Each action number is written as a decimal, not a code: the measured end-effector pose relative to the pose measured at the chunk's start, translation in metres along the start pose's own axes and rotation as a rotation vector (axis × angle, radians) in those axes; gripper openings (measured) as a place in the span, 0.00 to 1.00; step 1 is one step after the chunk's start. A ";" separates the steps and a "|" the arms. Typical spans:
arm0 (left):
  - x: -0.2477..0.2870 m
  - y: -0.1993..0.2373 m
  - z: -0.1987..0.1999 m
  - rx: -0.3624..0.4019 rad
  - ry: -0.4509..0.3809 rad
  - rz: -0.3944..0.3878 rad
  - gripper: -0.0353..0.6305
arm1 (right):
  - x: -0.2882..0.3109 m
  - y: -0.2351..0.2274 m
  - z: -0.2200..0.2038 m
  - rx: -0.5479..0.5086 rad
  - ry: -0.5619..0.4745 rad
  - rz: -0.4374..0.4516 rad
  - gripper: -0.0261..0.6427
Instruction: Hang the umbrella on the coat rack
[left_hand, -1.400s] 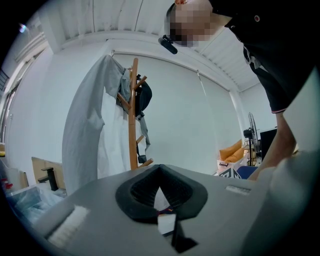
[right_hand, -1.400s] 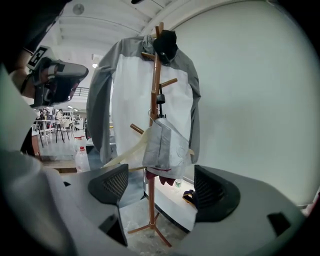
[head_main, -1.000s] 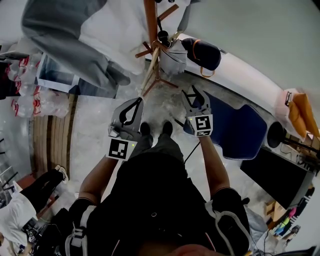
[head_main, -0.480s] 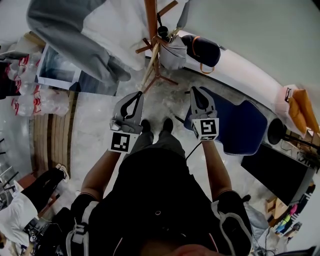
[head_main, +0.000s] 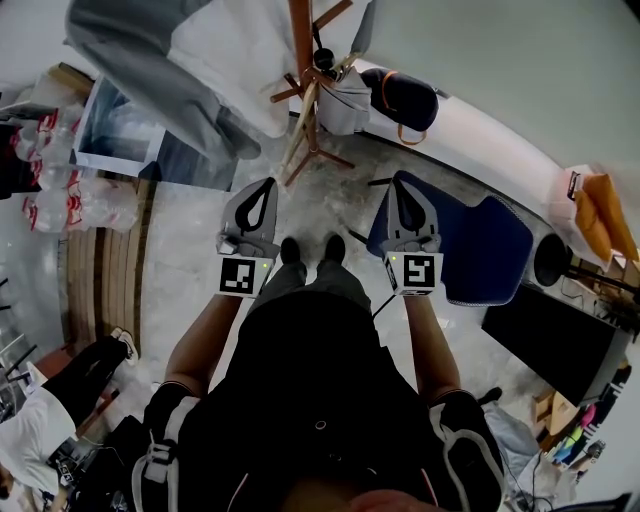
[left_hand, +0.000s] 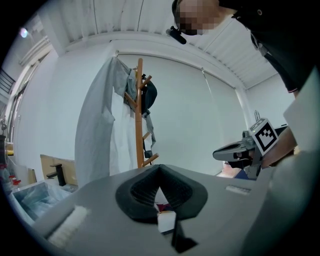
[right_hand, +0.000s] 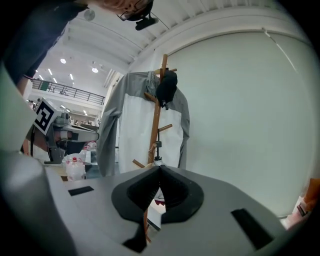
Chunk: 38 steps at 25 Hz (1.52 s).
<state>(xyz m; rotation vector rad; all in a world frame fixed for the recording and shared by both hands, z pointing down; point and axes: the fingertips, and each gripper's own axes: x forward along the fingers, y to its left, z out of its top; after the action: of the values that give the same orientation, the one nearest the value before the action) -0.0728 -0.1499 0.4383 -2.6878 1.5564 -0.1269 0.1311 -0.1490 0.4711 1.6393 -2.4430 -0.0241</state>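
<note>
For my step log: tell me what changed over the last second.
The right gripper closed its jaws, apart a second ago, on nothing and drew back from the rack toward the person. The umbrella hangs on the rack as before; the left gripper stayed shut and nearly still.

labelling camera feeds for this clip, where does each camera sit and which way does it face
Head view: on the person's head, looking steeply down; torso, forearms, shoes, left gripper and right gripper show.
Left gripper view: on the left gripper, looking level along its shut jaws at the coat rack; right gripper shows at right.
Right gripper view: on the right gripper, facing that rack along shut jaws; left gripper shows at left.
Shared: both gripper views frame the rack and its grey-and-white jacket.
</note>
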 end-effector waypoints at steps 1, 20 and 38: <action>-0.001 0.002 -0.001 0.001 0.001 0.009 0.05 | -0.003 -0.001 0.003 -0.010 -0.002 -0.010 0.04; -0.026 0.021 0.002 0.018 0.017 0.142 0.05 | -0.035 -0.008 0.015 -0.050 0.015 -0.116 0.04; -0.039 0.033 -0.002 0.025 0.040 0.179 0.05 | -0.028 0.003 0.017 -0.052 0.012 -0.090 0.04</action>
<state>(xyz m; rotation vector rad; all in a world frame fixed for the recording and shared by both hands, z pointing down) -0.1206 -0.1323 0.4358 -2.5271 1.7839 -0.1942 0.1351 -0.1238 0.4504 1.7205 -2.3377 -0.0892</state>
